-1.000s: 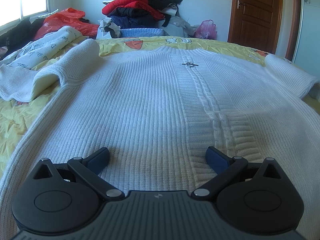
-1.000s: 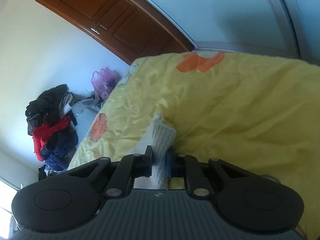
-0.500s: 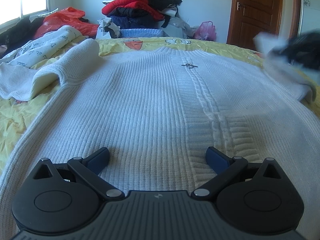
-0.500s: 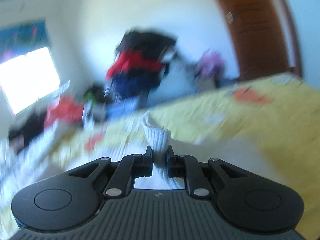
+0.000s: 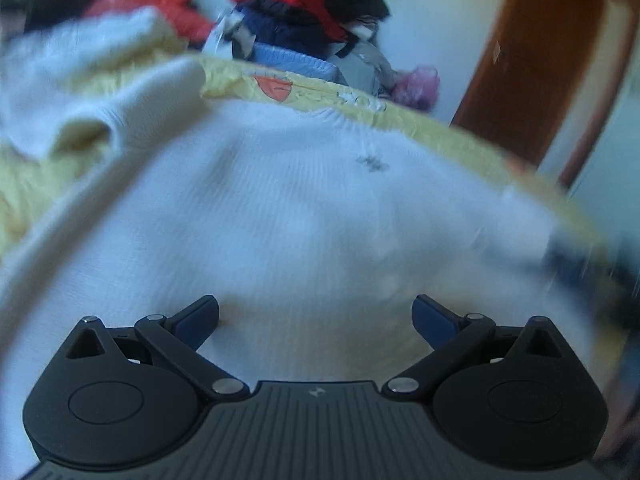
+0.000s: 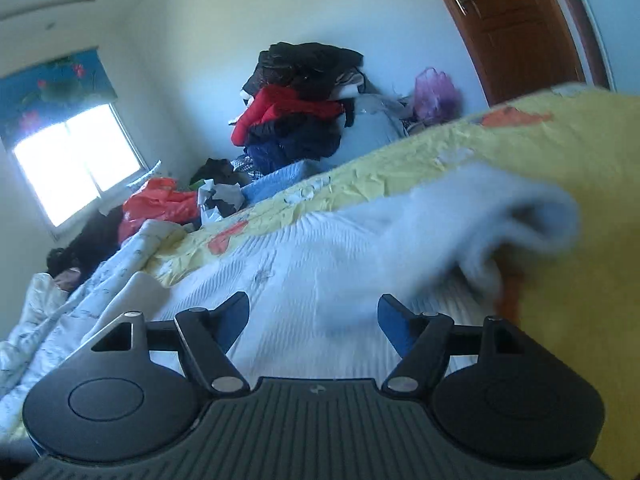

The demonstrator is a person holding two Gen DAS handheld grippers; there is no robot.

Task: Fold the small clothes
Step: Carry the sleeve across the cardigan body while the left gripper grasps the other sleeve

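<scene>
White sweater [image 5: 288, 216] spread across the yellow bedspread [image 6: 420, 152].
Right gripper [image 6: 314, 320] is opening, its sleeve [image 6: 500, 216] free; left gripper [image 5: 316, 316] gapes, empty.

Right claw [image 6: 314, 322] opening, left claw [image 5: 316, 320] wide

Yellow-covered bed [image 6: 420, 160] under spread white knit sweater [image 5: 300, 216], rumpled quilt [image 6: 60, 300] alongside.

The sweater [image 5: 304, 216] lies spread on the bed [image 6: 440, 152], under and ahead of both sets of jaws. Its sleeve [image 6: 492, 220] lies ahead and right of the right jaws. Beyond the bed's far edge, ahead of them, stands a clothes pile [image 6: 300, 96]; the door [image 6: 516, 20] is to its right.
</scene>
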